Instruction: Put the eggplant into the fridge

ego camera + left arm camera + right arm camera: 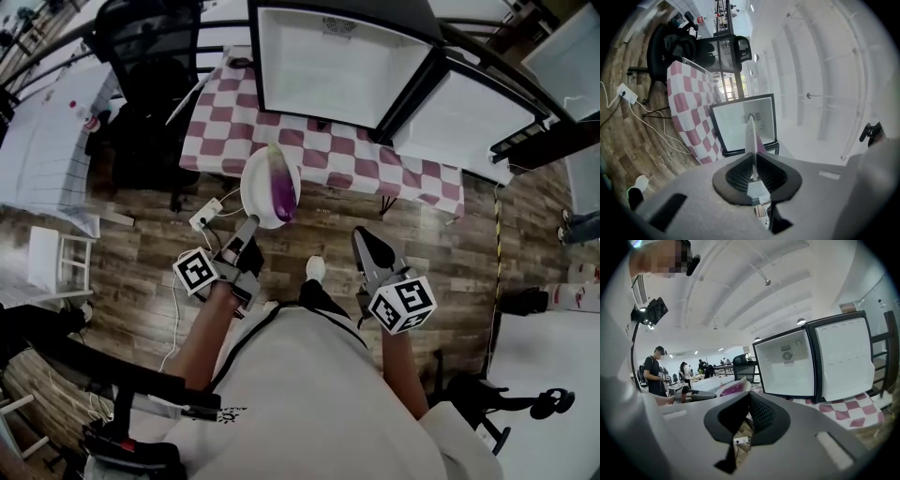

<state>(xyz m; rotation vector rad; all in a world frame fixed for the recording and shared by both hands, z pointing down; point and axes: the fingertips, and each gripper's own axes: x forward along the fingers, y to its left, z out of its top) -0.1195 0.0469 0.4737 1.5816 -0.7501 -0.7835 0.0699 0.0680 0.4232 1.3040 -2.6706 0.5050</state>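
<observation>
Eggplant: a purple eggplant (280, 183) lies lengthwise on a white plate (253, 195). The plate is held in the air above the wooden floor (141, 253), just short of the table. The eggplant is not yet in the fridge.
Left tongs: the left tongs (249, 225) are pinched narrow on the plate's near rim. They hold it level, probably so the eggplant cannot roll off while it is carried.
Right tongs: the right tongs (362, 237) look closed tip to tip with nothing between them. They sit low beside the person's body (319, 394), apparently kept free.
Fridge: a small white fridge (328, 70) stands on the table (319, 150), which is covered in pink and white checks. Its door (469, 122) is swung wide to the right, so the way in looks clear.
Stage: this looks like the carrying stage, with the plate yet to reach the opening.
Hard to see: the fridge interior is washed out white, so no shelves can be told. Its top is cut off by the frame. In the left gripper view the plate shows only edge-on, as a thin white blade. In the right gripper view the eggplant is partly hidden behind the gripper's body.
</observation>
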